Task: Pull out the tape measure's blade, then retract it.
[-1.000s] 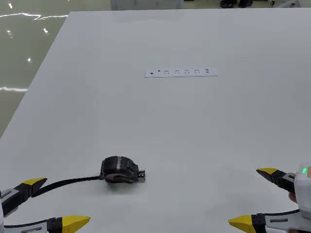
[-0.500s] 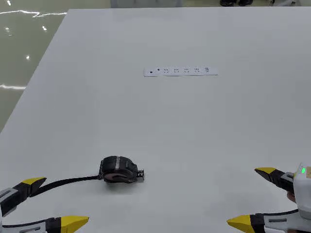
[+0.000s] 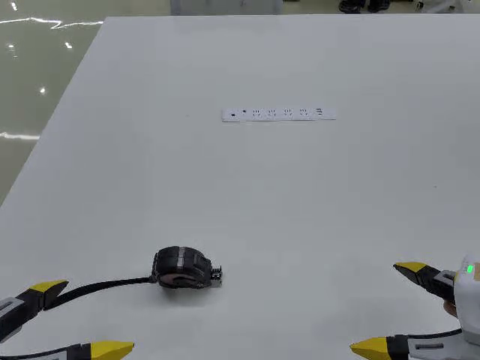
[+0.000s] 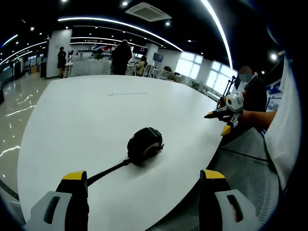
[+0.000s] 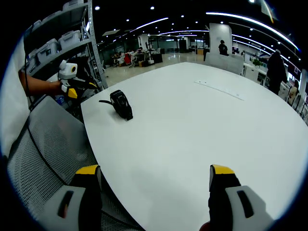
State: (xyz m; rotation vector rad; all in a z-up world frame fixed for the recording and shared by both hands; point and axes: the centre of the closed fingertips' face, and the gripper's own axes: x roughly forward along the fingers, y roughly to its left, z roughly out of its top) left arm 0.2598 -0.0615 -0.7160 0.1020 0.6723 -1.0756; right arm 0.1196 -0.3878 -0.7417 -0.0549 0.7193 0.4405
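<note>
While the left gripper point(image 3: 79, 319) and right gripper point(image 3: 390, 307) gape wide, empty, clamp the tape measure point(image 3: 184, 268) (body first) before pinching its hook point(image 3: 218, 271).

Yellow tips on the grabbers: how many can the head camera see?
4 yellow tips: two on the left gripper at the bottom-left corner, two on the right gripper at the bottom-right corner. None looks hidden.

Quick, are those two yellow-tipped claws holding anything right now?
Left gripper: open, gripping nothing; the tape measure lies on the table ahead.
Right gripper: open, gripping nothing.
</note>
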